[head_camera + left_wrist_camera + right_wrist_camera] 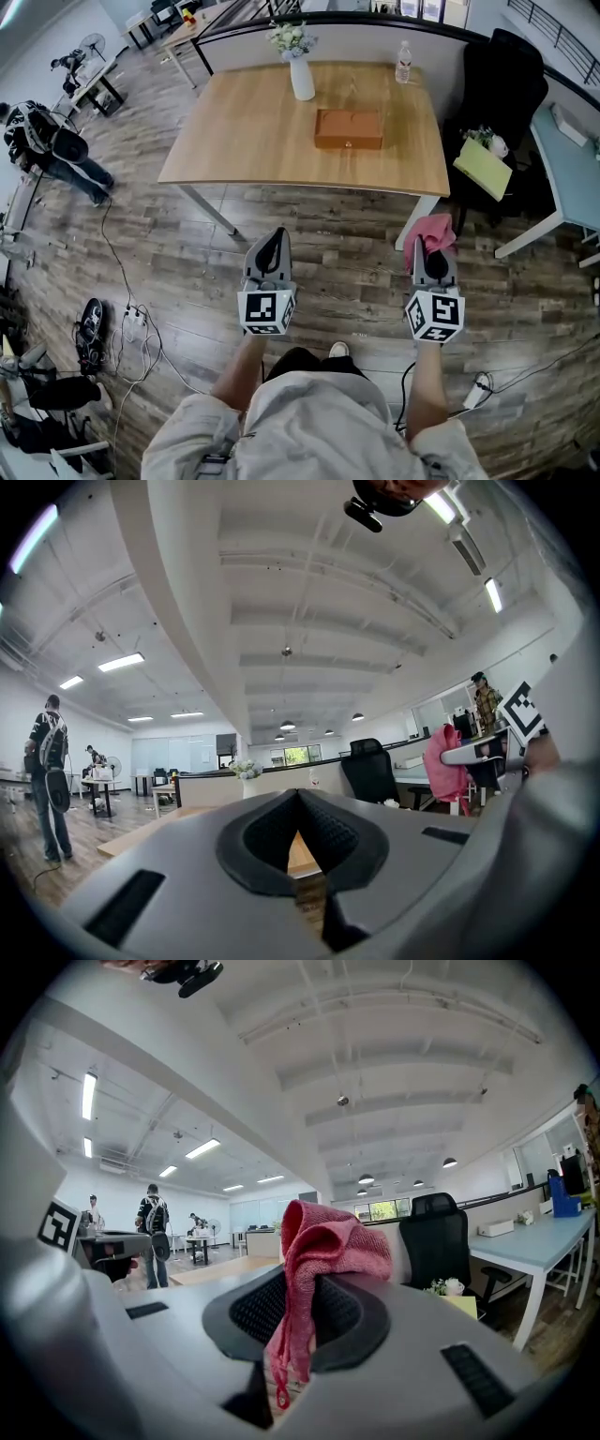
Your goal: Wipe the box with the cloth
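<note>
Cloth (319, 1237): pink, pinched between the jaws of the right gripper (305, 1283), bunched above them with a strand hanging below.
Right gripper: closed on the cloth, held over the floor just short of the near right corner of the table (244, 141).
Left gripper (298, 799): jaws meet at the tips with nothing between them; also over the floor, short of the table.
Box (349, 128): brown, lid down, on the table right of centre, well apart from both grippers.
Table: light wood; a white vase (301, 77) of flowers stands behind and left of the box, a bottle (404, 63) near the far right edge.
Beyond: a black chair (502, 84) right of the table.
</note>
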{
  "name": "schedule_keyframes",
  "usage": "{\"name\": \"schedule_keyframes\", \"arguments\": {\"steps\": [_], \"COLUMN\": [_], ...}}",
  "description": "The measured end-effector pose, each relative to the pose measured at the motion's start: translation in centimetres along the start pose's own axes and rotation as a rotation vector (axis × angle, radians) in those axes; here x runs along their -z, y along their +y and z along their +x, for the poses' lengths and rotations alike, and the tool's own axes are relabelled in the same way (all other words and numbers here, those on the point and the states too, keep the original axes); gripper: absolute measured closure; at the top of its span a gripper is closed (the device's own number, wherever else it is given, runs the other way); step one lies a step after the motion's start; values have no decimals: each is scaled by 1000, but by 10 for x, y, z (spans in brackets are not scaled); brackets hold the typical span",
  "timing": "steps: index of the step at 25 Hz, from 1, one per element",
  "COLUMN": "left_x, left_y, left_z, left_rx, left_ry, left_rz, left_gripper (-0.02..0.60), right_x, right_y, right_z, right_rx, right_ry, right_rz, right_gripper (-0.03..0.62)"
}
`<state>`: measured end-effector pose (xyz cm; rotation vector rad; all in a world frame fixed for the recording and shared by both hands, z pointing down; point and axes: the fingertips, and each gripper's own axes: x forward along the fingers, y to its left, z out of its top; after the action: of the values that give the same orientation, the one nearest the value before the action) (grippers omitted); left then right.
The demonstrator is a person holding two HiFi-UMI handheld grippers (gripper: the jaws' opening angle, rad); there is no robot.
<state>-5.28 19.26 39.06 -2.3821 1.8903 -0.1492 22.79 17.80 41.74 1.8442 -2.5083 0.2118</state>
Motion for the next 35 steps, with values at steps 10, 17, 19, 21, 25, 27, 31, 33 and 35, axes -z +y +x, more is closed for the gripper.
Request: {"name": "schedule_keyframes", "arguments": {"steps": [10, 17, 19, 21, 25, 27, 31, 33, 35], "left_x": [16, 36, 37, 40, 50, 57, 70, 77, 83], "left_y": [24, 50, 62, 75, 99, 113, 139, 144, 150], "left_z": [37, 98, 116, 131, 156, 167, 185, 195, 205], "left_rx": [-23, 0, 1, 12, 60, 58, 38, 47, 56], "left_ry": [-7, -26, -32, -32, -24, -16, -8, -4, -2], "left_rz": [-11, -36, -44, -42, -9, -17, -65, -74, -80], "left_gripper": [574, 574, 574, 574, 574, 574, 574, 574, 574], "right_x": [11, 16, 12, 9, 7, 9, 17, 21, 27], "right_y": [8, 20, 23, 31, 49, 60, 84, 91, 97], "right_z": [53, 112, 136, 159, 206, 227, 261, 274, 286], "right_rx": [-32, -55, -56, -65, -91, -104, -134, -144, -150], "right_ry": [21, 53, 60, 68, 91, 108, 145, 168, 191], "right_rz": [-7, -62, -74, -85, -104, -115, -135, -149, -158], "right_gripper": [522, 521, 520, 520, 520, 520, 520, 520, 520]}}
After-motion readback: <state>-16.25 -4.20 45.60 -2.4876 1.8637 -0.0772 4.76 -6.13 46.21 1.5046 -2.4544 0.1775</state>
